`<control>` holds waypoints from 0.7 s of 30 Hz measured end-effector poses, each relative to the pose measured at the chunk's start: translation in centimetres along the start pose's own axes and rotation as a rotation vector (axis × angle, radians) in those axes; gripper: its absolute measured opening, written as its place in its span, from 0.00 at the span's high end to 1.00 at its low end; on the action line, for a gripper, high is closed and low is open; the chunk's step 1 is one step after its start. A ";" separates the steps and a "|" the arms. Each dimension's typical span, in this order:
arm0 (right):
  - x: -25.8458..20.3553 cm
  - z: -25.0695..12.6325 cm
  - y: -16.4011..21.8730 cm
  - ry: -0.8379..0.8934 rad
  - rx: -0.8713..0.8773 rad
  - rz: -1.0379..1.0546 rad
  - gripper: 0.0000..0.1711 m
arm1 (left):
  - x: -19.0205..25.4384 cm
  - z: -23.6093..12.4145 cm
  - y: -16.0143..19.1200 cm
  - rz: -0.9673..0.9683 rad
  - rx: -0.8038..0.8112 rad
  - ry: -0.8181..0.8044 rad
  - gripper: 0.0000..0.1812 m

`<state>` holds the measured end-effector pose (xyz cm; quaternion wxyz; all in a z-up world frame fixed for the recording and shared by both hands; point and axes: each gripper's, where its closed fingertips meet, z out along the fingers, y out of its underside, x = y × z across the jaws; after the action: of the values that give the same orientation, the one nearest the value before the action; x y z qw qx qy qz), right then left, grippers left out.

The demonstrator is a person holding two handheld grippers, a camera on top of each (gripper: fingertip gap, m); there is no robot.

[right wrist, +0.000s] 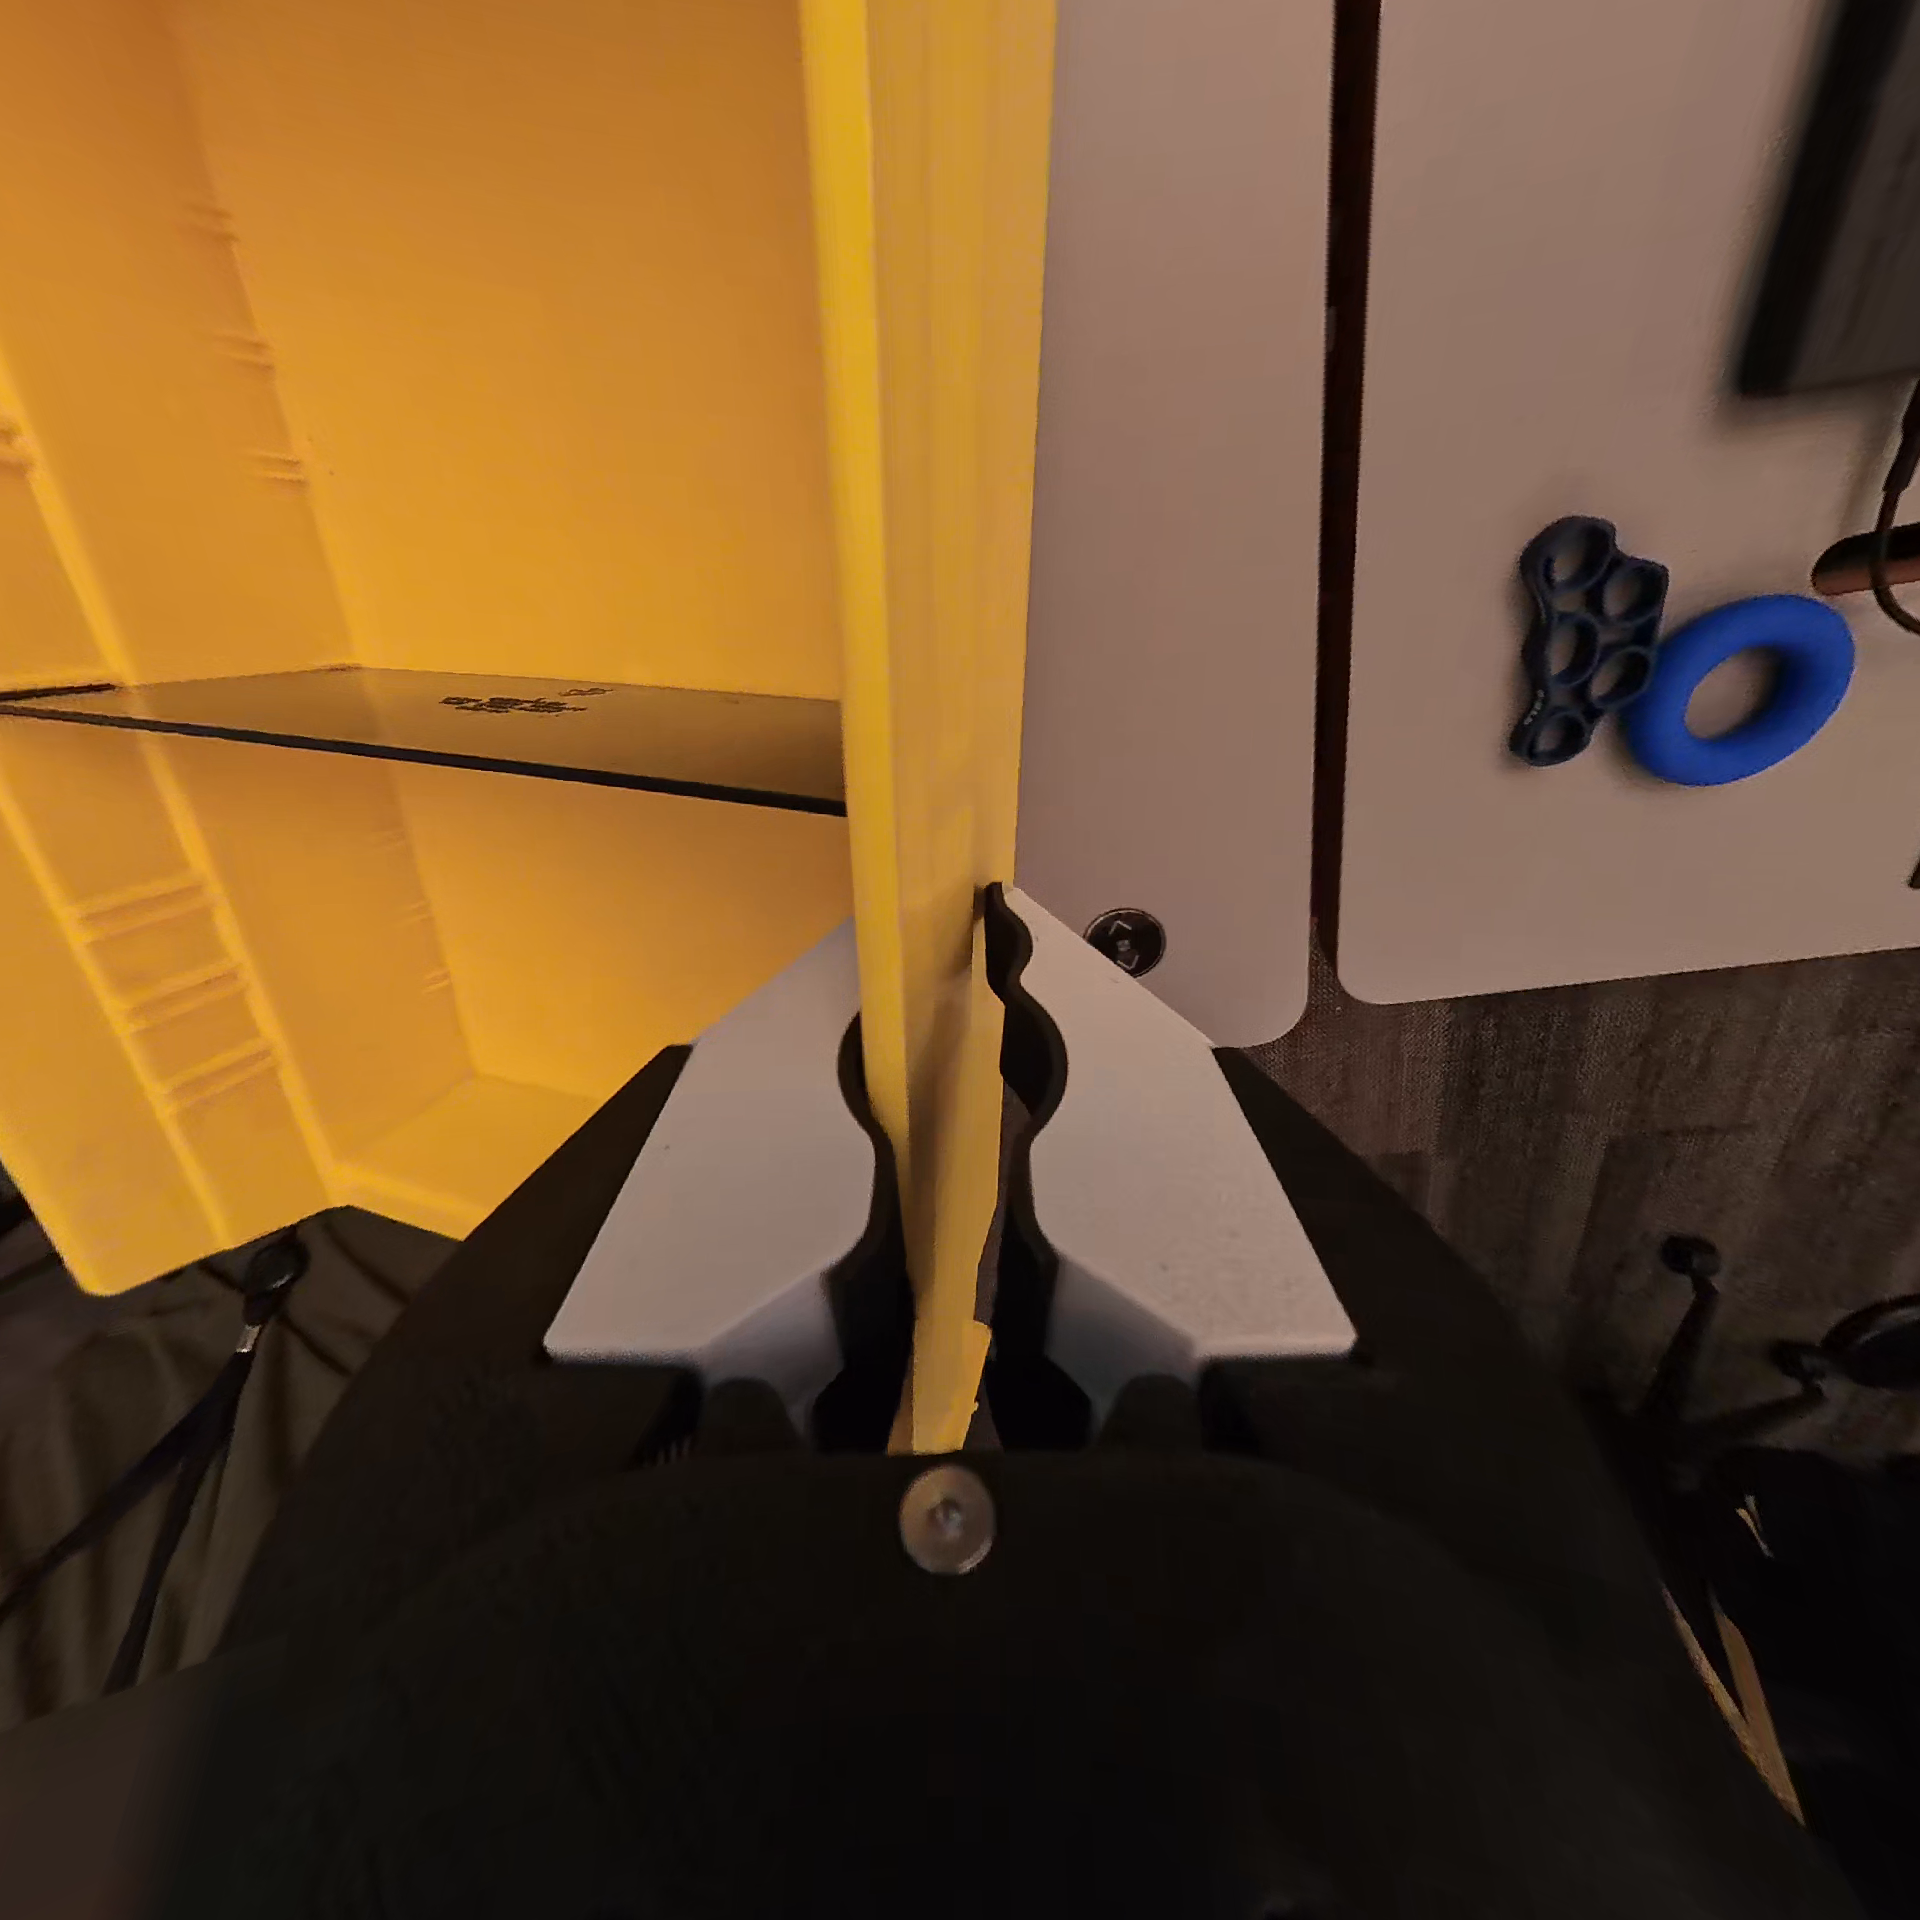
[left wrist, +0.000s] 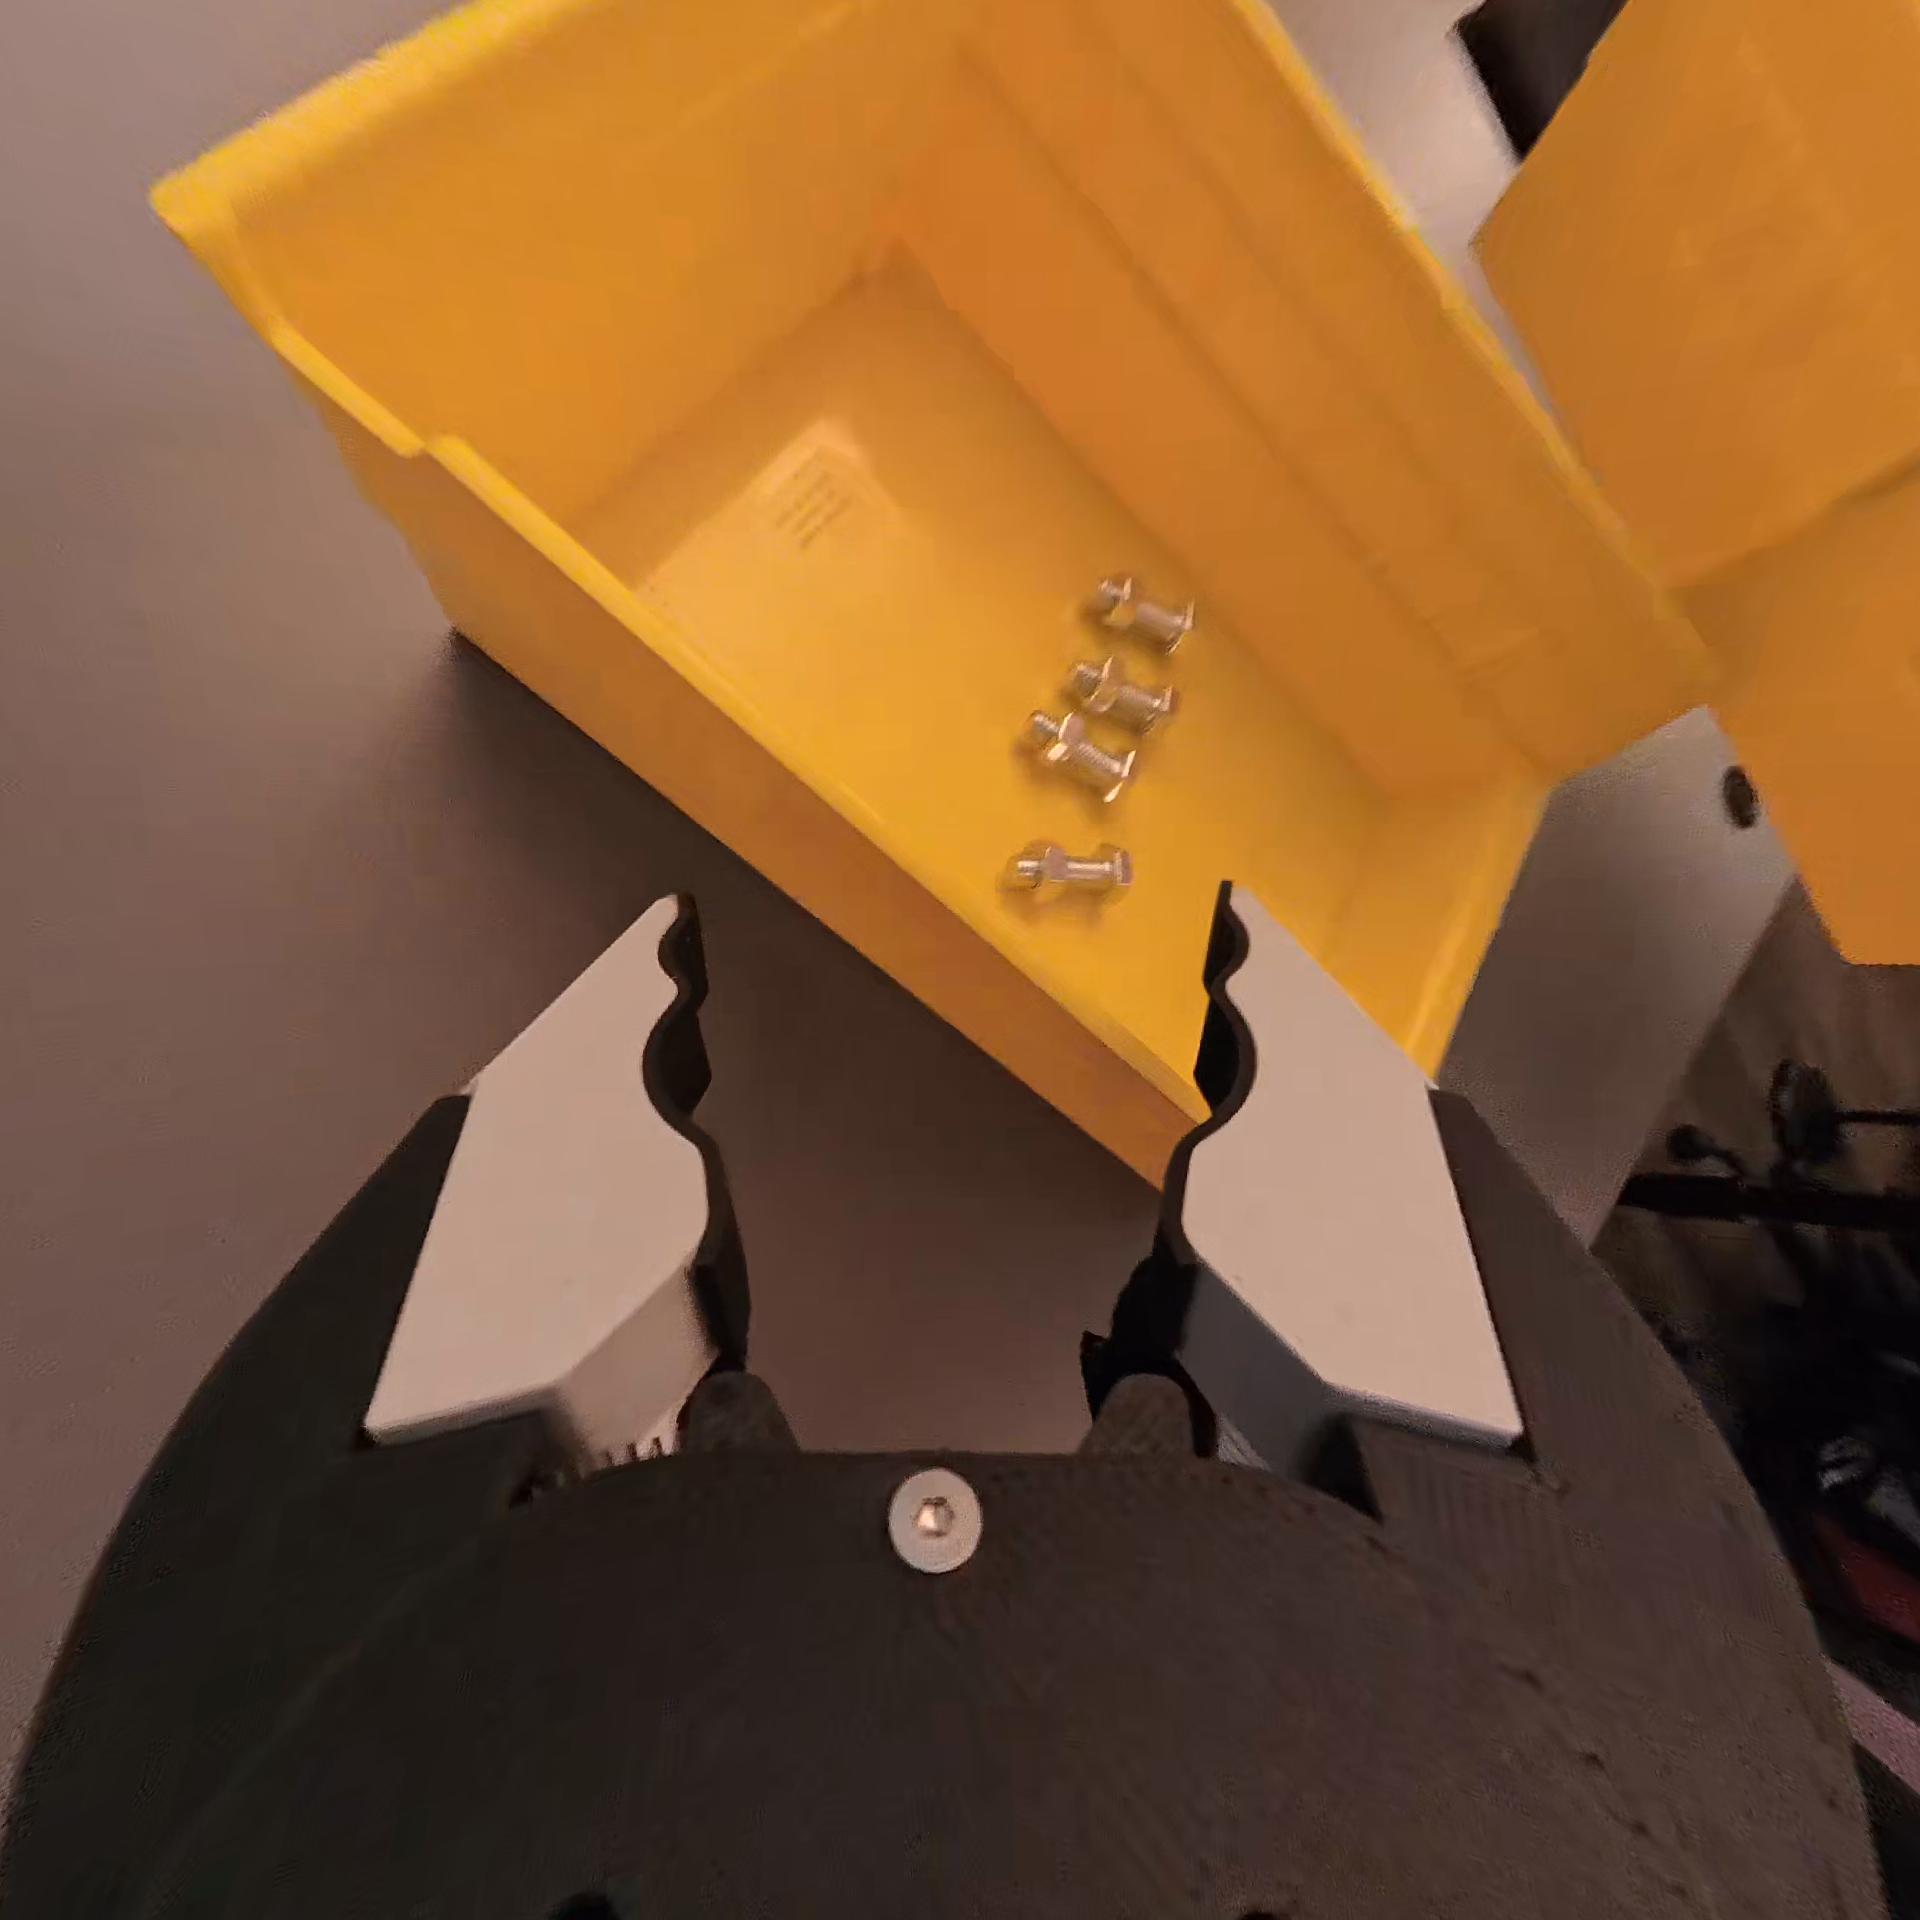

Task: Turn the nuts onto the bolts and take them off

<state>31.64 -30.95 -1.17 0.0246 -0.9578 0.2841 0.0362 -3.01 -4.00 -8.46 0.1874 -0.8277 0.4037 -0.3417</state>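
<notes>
Yellow bin (right wrist: 940, 623) wall clamped in right tool (right wrist: 940, 1039); blue ring (right wrist: 1740, 688) beyond.

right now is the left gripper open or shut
Open: the left gripper has a wide gap between its fingers, nothing held, just short of the yellow bin holding bolts.

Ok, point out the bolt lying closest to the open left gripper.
The lone bolt lowest in the yellow bin, just ahead of the left gripper; the other three cluster farther back.
</notes>
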 end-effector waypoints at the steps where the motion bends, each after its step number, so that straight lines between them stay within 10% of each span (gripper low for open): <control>1: 0.5 0.4 0.1 -0.007 -0.002 0.005 0.93 | -0.1 0.6 0.2 0.004 -0.034 -0.020 0.48; 11: 4.1 4.1 1.1 -0.029 0.008 0.014 0.91 | -1.5 0.0 1.6 0.056 -0.267 0.045 0.83; 21: 1.0 7.2 0.0 -0.080 0.042 -0.049 0.93 | -16.9 -12.3 4.2 -0.031 -0.285 -0.222 0.97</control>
<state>32.06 -30.95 -8.42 0.0571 -0.9616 0.2599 0.0677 -21.50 6.48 -9.34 0.1064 -0.8847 0.4121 -0.1903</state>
